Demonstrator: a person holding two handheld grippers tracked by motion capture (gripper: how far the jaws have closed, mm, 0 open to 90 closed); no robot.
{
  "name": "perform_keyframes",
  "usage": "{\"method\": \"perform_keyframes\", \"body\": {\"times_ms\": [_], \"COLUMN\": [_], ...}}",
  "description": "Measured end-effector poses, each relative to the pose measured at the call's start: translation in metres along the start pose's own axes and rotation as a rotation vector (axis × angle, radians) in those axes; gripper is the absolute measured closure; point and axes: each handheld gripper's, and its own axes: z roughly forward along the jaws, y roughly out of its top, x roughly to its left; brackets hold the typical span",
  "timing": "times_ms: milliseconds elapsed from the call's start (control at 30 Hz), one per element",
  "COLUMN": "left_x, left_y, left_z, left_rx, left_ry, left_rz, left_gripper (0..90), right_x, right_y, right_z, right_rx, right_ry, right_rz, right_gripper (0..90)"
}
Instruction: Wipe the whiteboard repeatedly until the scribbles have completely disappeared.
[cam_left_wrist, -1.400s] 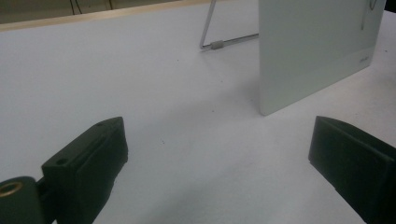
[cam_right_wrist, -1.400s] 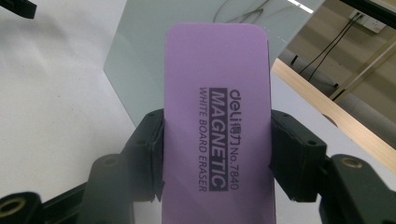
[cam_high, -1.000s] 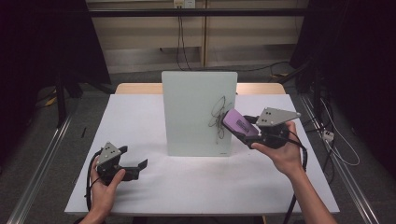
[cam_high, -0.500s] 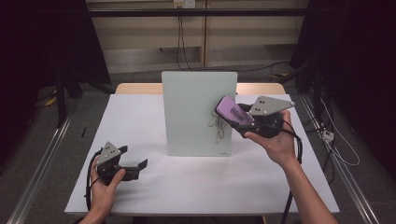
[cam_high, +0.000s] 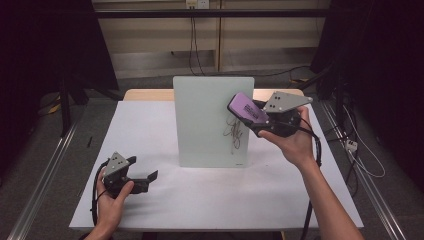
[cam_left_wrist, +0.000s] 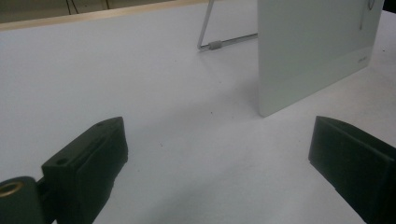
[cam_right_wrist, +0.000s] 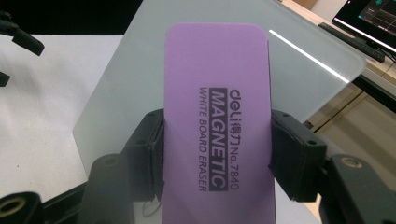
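Purple whiteboard eraser (cam_high: 248, 107) sits right of centre in the high view, pinched by its long sides between the right gripper (cam_high: 260, 119) fingers (cam_right_wrist: 148, 149), held up off the table against the upper right part of the whiteboard (cam_high: 205, 110). Eraser label reads "MAGNETIC WHITE BOARD ERASER" in the right gripper view (cam_right_wrist: 217, 130). Black scribble (cam_high: 235, 132) on the board just below the eraser. Board stands upright mid-frame on the white table (cam_high: 150, 125), propped by a wire stand (cam_left_wrist: 219, 44) behind it. Left gripper (cam_high: 145, 179) lower left, resting low on the table, well apart from the board, fingers (cam_left_wrist: 93, 158) spread wide with nothing between them.
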Motion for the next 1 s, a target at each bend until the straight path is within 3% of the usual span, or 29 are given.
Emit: {"method": "perform_keyframes", "body": {"times_ms": [333,667,1000], "left_x": [0.0,0.001,0.001], "left_y": [0.0,0.0,0.0], "left_z": [0.001,0.0,0.0], "left_rx": [0.001,0.001,-0.001], "left_ry": [0.0,0.0,-0.003], "left_rz": [-0.003,-0.005,-0.001], "left_gripper": [4.5,4.5,4.5], "right_x": [-0.004,-0.01,-0.007], "right_y": [0.01,0.004,0.003], "right_z": [0.005,0.019,0.023], "right_rx": [-0.001,0.037,0.063], "right_ry": [-0.003,-0.033,-0.068], "right_rz": [-0.02,-0.027,-0.074], "right_gripper": [41.9,41.9,41.9]}}
